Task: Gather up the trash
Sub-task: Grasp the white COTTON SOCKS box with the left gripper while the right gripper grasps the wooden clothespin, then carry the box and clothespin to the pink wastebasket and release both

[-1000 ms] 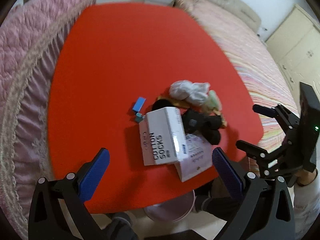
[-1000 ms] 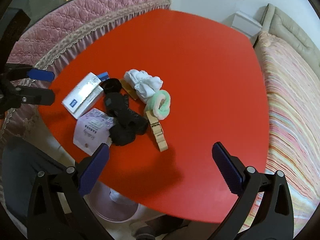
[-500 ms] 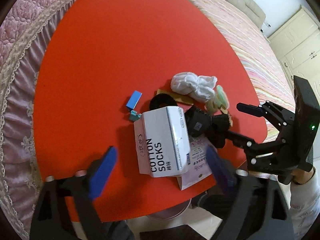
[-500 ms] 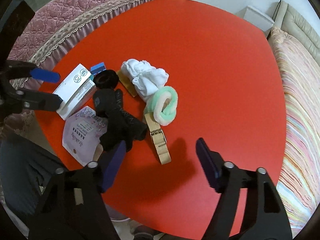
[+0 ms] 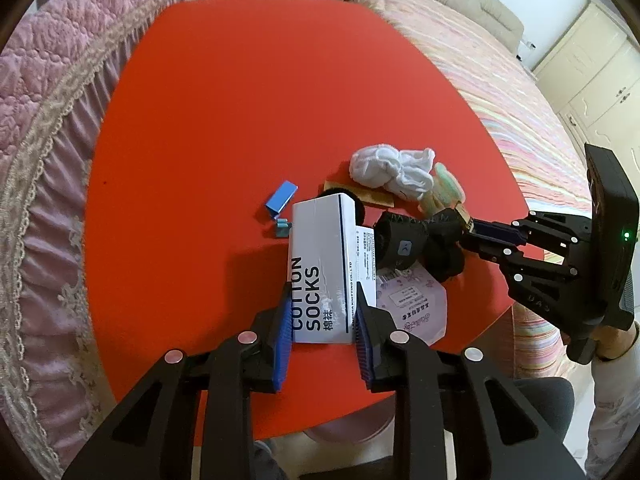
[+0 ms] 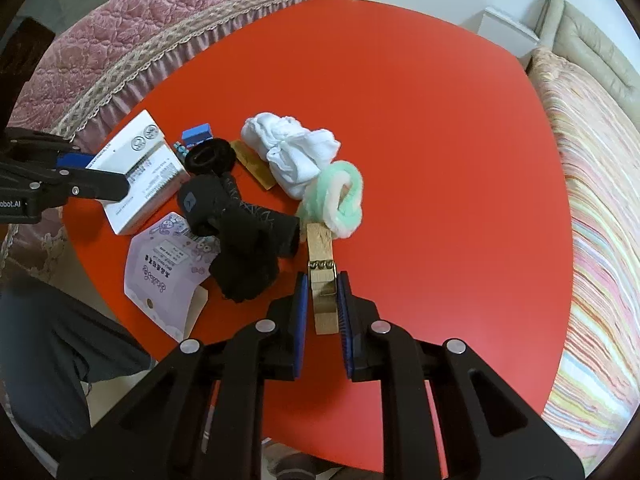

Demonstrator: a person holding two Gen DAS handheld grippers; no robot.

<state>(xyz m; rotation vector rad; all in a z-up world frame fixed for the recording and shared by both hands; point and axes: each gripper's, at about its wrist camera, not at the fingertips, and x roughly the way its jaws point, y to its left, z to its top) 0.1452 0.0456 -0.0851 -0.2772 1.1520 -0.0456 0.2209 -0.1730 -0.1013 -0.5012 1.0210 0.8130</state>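
Both grippers have just been closing | left gripper [image 5: 322, 322] – pads now flank the sock box [image 5: 322, 268], pressing its near end | right gripper [image 6: 322, 308] – clamped on the wooden clothespin [image 6: 323, 280] between its fingers | risk: the box's smooth sides may slip; the clothespin's far end touches the green scrunchie [image 6: 338, 200] and could drag it.

On the table [image 6: 440, 120], the socks box [image 5: 320, 264] lies left of the black socks [image 6: 244, 240], clothespin [image 6: 322, 276] right.
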